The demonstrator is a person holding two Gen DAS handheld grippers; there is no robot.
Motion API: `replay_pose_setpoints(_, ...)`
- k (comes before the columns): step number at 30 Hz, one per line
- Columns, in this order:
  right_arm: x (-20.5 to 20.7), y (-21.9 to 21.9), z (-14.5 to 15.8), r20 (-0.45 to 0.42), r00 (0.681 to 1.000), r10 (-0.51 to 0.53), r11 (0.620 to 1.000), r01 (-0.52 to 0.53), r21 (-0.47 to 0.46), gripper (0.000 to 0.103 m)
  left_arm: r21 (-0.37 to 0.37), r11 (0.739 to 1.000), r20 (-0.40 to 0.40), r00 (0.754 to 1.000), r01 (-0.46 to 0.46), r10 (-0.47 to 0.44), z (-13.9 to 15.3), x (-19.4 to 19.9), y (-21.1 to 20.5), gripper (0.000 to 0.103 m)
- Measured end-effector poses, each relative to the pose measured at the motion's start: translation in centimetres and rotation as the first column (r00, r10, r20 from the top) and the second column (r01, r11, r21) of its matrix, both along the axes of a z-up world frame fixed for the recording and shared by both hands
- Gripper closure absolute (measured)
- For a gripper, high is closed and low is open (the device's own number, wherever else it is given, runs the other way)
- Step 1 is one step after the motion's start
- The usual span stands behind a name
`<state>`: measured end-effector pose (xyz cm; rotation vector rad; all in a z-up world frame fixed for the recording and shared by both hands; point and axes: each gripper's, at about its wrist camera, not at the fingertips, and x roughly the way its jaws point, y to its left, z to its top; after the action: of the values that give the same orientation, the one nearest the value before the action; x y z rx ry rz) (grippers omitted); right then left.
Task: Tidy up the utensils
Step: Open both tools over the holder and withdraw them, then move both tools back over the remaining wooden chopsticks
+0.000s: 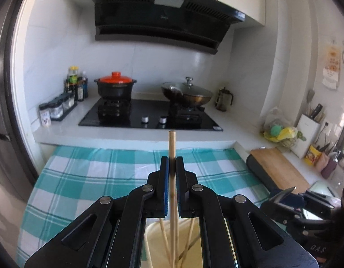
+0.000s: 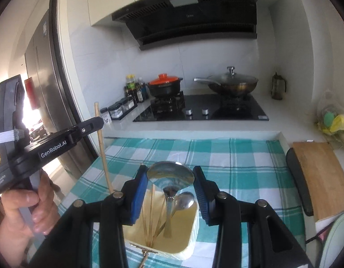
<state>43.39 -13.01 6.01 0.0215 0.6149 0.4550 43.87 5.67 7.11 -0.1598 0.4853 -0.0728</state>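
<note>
A checked cloth (image 1: 82, 178) is spread beneath both grippers. Below the fingers of the right gripper (image 2: 170, 189), which are held apart around nothing, a cream holder (image 2: 185, 241) is seen, loaded with spoons (image 2: 172, 176) and chopsticks (image 2: 149, 218). One chopstick (image 1: 172, 147) is clamped upright in the left gripper (image 1: 172, 174), its lower end reaching into the holder.

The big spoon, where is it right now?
In the right wrist view, the big spoon stands bowl-up in the cream utensil holder, between the open right hand-held gripper fingers, beside a smaller spoon.
</note>
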Motion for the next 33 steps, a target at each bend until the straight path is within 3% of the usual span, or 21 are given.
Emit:
replay_pose_setpoints(4, 2.8, 0.8, -4.5, -0.135, 0.991, -0.003, 1.000, 0.000, -0.023, 0.061, -0.024, 1.000, -0.103, 0.995, -0.013, 0.011, -4.4, 2.1, 0.3, 0.100)
replay_pose_setpoints(7, 4.4, 1.1, -6.8, -0.190, 0.982, -0.020, 0.999, 0.011, -0.048, 0.061, -0.017, 1.000, -0.151, 0.988, -0.022, 0.019, -6.5, 3.0, 0.2, 0.099)
replay_pose_setpoints(9, 5.2, 1.1, -7.5, -0.205, 0.978, -0.031, 0.998, 0.020, -0.055, 0.061, -0.010, 0.999, -0.180, 0.983, -0.030, 0.028, -7.3, 3.1, 0.4, 0.092)
replay_pose_setpoints(11, 5.6, 0.7, -7.6, -0.216, 0.975, -0.053, 0.998, 0.042, -0.052, 0.056, -0.025, 0.999, -0.198, 0.980, -0.032, 0.026, -7.5, 2.6, 0.8, 0.058)
replay_pose_setpoints(13, 5.4, 0.1, -6.9, -0.208, 0.976, -0.060, 0.998, 0.057, -0.021, 0.044, -0.029, 0.999, -0.178, 0.984, -0.039, 0.033, -7.2, 1.0, 1.6, 0.042)
replay_pose_setpoints(16, 3.8, -0.9, -5.9, -0.187, 0.981, -0.058, 0.998, 0.056, -0.017, 0.043, -0.030, 0.999, -0.189, 0.982, -0.020, 0.014, -6.8, -2.3, 2.8, 0.035)
replay_pose_setpoints(19, 0.4, -1.7, -5.3, -0.164, 0.985, -0.057, 0.997, 0.049, -0.053, 0.040, -0.041, 0.999, -0.245, 0.969, 0.023, -0.032, -7.4, -5.9, 3.7, 0.029)
replay_pose_setpoints(23, -5.4, -2.7, -5.9, -0.147, 0.989, -0.031, 0.993, 0.013, -0.121, 0.040, 0.004, 0.997, -0.327, 0.943, 0.071, -0.066, -9.1, -11.7, 3.7, 0.025)
replay_pose_setpoints(29, -15.2, -4.2, -9.6, -0.133, 0.989, -0.058, 0.960, 0.018, -0.281, 0.040, 0.053, 0.992, -0.386, 0.919, 0.114, -0.085, -12.1, -19.4, 2.0, 0.021)
replay_pose_setpoints(33, -21.0, -5.0, -12.7, -0.119, 0.988, -0.099, 0.933, 0.051, -0.355, 0.040, 0.097, 0.986, -0.366, 0.926, 0.134, -0.090, -12.8, -23.1, -0.5, 0.018)
